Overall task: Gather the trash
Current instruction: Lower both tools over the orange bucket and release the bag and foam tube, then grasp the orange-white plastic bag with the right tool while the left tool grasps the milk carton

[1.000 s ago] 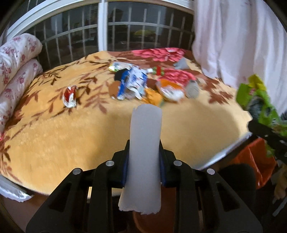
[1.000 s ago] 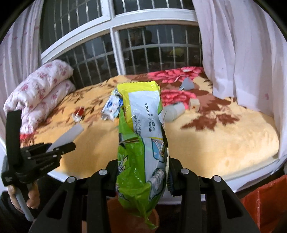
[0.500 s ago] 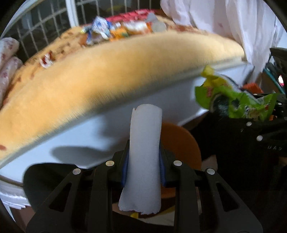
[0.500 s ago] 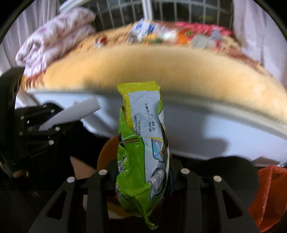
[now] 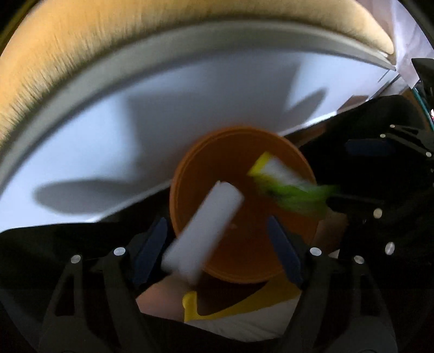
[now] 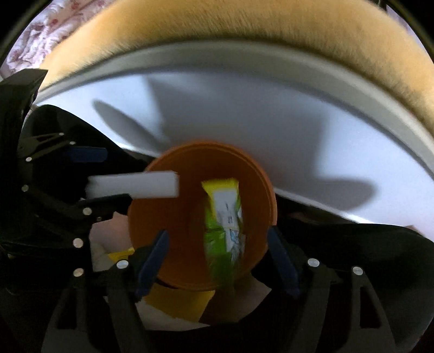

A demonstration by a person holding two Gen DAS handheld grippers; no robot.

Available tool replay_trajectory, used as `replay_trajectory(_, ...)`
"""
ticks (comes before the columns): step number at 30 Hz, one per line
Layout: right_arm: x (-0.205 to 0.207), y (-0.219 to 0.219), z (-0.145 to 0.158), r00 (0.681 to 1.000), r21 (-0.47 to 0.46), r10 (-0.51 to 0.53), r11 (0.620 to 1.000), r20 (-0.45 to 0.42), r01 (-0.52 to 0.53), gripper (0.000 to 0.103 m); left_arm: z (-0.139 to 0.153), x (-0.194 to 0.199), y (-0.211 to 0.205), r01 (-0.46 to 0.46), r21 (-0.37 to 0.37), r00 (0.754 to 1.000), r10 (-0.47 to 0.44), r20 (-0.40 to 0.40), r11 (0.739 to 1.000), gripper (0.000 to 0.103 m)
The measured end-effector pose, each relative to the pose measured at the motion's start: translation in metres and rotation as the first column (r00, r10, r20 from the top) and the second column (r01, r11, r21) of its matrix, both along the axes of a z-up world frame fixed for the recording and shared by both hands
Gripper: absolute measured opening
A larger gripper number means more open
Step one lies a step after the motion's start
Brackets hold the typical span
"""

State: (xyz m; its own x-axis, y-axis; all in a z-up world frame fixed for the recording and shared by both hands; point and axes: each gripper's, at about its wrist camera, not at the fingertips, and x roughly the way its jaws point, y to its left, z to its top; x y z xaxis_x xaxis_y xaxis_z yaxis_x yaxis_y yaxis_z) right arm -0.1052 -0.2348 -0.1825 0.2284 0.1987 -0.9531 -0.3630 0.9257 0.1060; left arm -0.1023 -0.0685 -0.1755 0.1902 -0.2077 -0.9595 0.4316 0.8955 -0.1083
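Observation:
An orange bin (image 5: 244, 206) stands on the floor beside the bed; it also shows in the right wrist view (image 6: 200, 217). My left gripper (image 5: 217, 244) is open above it, and a white paper strip (image 5: 203, 230) is blurred, tilting free between its jaws. The strip also shows in the right wrist view (image 6: 133, 184). My right gripper (image 6: 217, 255) is open over the bin, and a green and yellow snack wrapper (image 6: 225, 225) is dropping into it. The wrapper shows in the left wrist view (image 5: 287, 184) too.
The white bed side (image 5: 135, 130) and the orange fuzzy blanket edge (image 6: 217, 24) curve above the bin. Yellow and white scraps (image 5: 244, 312) lie on the floor by the bin. A floral pillow (image 6: 32, 35) is at the far left.
Both grippers tilted down from the bed to the bin and opened. The white strip and the green wrapper have come loose and are falling.

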Motion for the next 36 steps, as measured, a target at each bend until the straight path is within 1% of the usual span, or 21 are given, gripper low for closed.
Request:
replay_trajectory(2,0.005,-0.003,-0.002,1.0,0.005,-0.014,1.0,-0.013,0.014,0.073,-0.006,0.002,0.006,-0.015,-0.015,0.999,0.014,-0.031,1.0,0.075)
replay_trajectory(4,0.006,-0.005,-0.001,1.0,0.008,-0.023,1.0,-0.012,0.023,0.073,-0.007,0.006,0.01,-0.03,-0.031,0.999,0.028,-0.041,0.999,0.075)
replay_trajectory(5,0.007,-0.008,0.001,0.999,0.008,-0.032,0.999,-0.005,0.032,0.073,-0.005,0.006,0.015,-0.043,-0.05,0.998,0.041,-0.042,0.998,0.075)
replay_trajectory(8,0.006,-0.016,0.013,0.999,0.022,-0.053,0.998,0.012,0.053,0.073,0.002,0.005,0.025,-0.071,-0.068,0.997,0.07,-0.022,0.995,0.075)
replay_trajectory(10,0.005,-0.024,0.028,0.997,0.041,-0.068,0.997,0.035,0.067,0.073,0.015,0.008,0.027,-0.087,-0.072,0.996,0.087,0.006,0.994,0.075)
replay_trajectory(14,0.004,-0.029,0.065,0.992,0.075,-0.071,0.995,0.105,0.063,0.073,0.048,0.007,0.031,-0.089,-0.075,0.99,0.097,0.107,0.993,0.075)
replay_trajectory(16,0.003,-0.03,0.09,0.985,0.099,-0.069,0.994,0.159,0.053,0.073,0.068,0.004,0.033,-0.085,-0.087,0.981,0.099,0.166,0.993,0.075)
replay_trajectory(18,0.005,-0.032,0.117,0.974,0.134,-0.072,0.99,0.214,0.044,0.073,0.099,0.001,0.037,-0.08,-0.117,0.963,0.107,0.247,0.99,0.075)
replay_trajectory(19,0.008,-0.033,0.127,0.968,0.157,-0.077,0.987,0.24,0.039,0.073,0.108,0.002,0.039,-0.079,-0.128,0.955,0.112,0.273,0.989,0.077)
replay_trajectory(20,0.014,-0.033,0.136,0.962,0.181,-0.085,0.983,0.261,0.037,0.073,0.12,0.002,0.038,-0.081,-0.145,0.943,0.123,0.31,0.986,0.08)
replay_trajectory(21,0.025,-0.036,0.151,0.952,0.213,-0.103,0.976,0.29,0.041,0.073,0.13,0.003,0.035,-0.084,-0.163,0.931,0.136,0.34,0.983,0.081)
replay_trajectory(22,0.033,-0.038,0.16,0.943,0.233,-0.117,0.971,0.311,0.044,0.073,0.141,0.007,0.034,-0.087,-0.188,0.916,0.153,0.372,0.978,0.081)
replay_trajectory(23,0.043,-0.036,0.167,0.935,0.255,-0.13,0.966,0.33,0.044,0.073,0.147,0.009,0.034,-0.088,-0.204,0.908,0.162,0.386,0.975,0.081)
replay_trajectory(24,0.062,-0.037,0.177,0.925,0.292,-0.154,0.955,0.349,0.049,0.073,0.153,0.013,0.035,-0.089,-0.22,0.9,0.173,0.4,0.971,0.081)
replay_trajectory(26,0.096,-0.037,0.187,0.921,0.34,-0.202,0.937,0.334,0.082,0.076,0.16,0.021,0.034,-0.105,-0.235,0.887,0.198,0.417,0.966,0.081)
replay_trajectory(28,0.136,-0.044,0.189,0.921,0.411,-0.271,0.901,0.28,0.14,0.076,0.159,0.029,0.029,-0.114,-0.247,0.879,0.213,0.427,0.962,0.081)
replay_trajectory(30,0.17,-0.047,0.186,0.919,0.443,-0.327,0.873,0.22,0.204,0.076,0.161,0.033,0.033,-0.116,-0.255,0.878,0.219,0.425,0.96,0.081)
replay_trajectory(32,0.199,-0.048,0.178,0.917,0.454,-0.356,0.857,0.177,0.245,0.076,0.159,0.031,0.037,-0.118,-0.239,0.881,0.213,0.423,0.964,0.081)
replay_trajectory(34,0.216,-0.049,0.173,0.915,0.444,-0.372,0.854,0.158,0.271,0.076,0.153,0.033,0.039,-0.121,-0.222,0.882,0.208,0.423,0.967,0.081)
replay_trajectory(36,0.23,-0.052,0.165,0.903,0.436,-0.408,0.842,0.134,0.316,0.076,0.151,0.036,0.042,-0.123,-0.219,0.885,0.207,0.417,0.968,0.081)
